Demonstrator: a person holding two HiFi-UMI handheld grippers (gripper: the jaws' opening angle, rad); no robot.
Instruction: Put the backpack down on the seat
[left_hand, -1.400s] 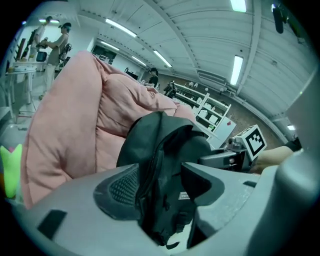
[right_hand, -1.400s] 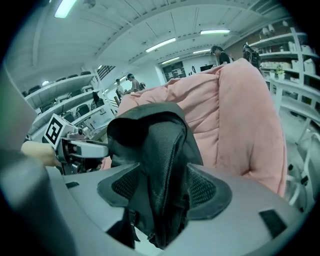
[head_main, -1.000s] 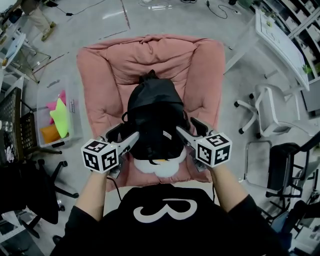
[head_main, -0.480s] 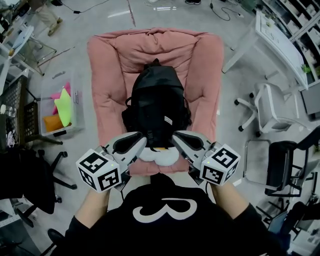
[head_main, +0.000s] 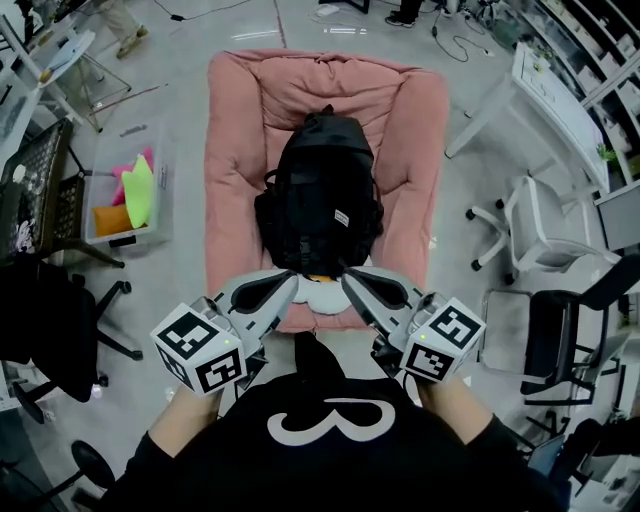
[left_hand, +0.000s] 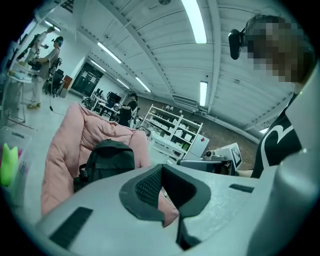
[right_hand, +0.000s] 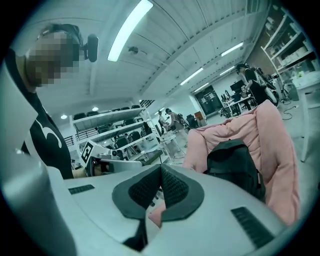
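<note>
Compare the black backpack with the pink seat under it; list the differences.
Colour: the backpack is black, the seat pink. Size: the seat is wider and longer; the backpack covers only its middle. Pose: the backpack lies on the seat, which stands on the floor. Detail: the backpack bears a small white label; the seat shows none. Both look soft.

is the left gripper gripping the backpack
No, the left gripper has its jaws together on nothing, and the backpack sits apart from it on the pink seat.
</note>
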